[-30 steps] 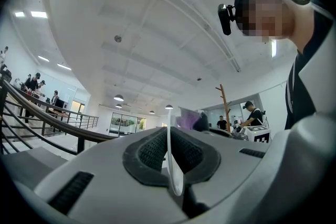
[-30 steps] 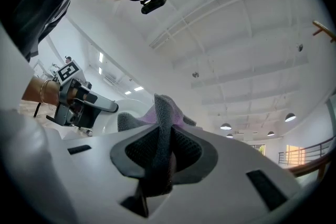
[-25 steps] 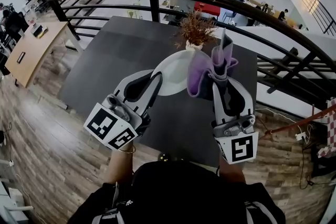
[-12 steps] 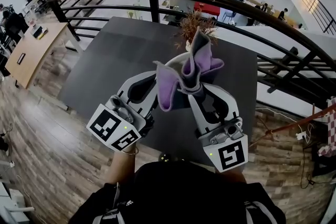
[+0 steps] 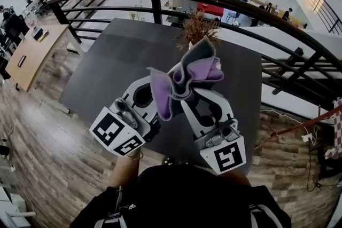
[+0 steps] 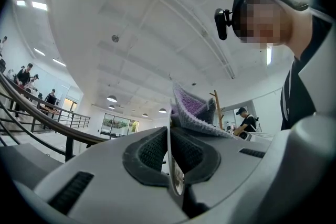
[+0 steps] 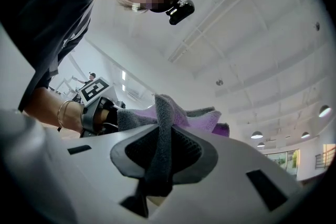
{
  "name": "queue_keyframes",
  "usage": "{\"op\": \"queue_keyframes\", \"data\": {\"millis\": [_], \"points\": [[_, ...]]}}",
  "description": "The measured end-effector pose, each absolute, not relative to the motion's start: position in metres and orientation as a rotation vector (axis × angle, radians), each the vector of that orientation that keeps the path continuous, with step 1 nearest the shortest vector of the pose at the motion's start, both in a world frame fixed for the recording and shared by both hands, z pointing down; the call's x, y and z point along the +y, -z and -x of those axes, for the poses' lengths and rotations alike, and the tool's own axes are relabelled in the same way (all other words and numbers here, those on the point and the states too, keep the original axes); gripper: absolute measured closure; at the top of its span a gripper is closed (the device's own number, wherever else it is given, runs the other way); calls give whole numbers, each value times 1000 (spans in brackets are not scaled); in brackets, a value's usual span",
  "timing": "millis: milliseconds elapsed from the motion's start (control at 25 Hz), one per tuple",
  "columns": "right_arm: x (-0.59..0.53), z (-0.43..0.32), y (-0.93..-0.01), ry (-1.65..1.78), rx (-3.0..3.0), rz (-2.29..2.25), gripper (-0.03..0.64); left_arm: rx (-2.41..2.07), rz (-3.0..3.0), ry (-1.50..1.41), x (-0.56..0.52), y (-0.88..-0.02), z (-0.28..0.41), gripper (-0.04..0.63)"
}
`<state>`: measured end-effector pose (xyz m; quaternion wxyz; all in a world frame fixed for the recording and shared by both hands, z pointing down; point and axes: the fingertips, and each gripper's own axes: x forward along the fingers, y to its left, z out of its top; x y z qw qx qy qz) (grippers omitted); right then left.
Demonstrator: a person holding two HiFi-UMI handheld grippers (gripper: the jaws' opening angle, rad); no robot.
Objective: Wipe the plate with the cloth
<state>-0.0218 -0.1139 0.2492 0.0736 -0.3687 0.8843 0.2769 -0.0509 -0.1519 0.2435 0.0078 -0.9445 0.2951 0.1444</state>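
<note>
Left gripper [image 6: 170, 140] clamps the plate [image 6: 176, 180] by its rim, likely stiff, slick and breakable; right gripper [image 7: 160, 152] pinches a fold of soft, light cloth [image 5: 184, 80] at the plate.

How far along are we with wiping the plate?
Done: both things are picked up. The left gripper is shut on the plate at its edge, the right gripper on the cloth. In hand: the cloth lies against the plate, hiding it in the head view. Left: the wiping itself; how clean the plate is cannot be seen.
</note>
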Motion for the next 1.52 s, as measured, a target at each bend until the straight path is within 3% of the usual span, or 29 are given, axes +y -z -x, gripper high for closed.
{"op": "queue_keyframes", "data": {"millis": [1520], "points": [[-137, -6, -276, -853, 2701, 1259, 545, 949, 2922, -509, -146, -232, 54, 578]]}}
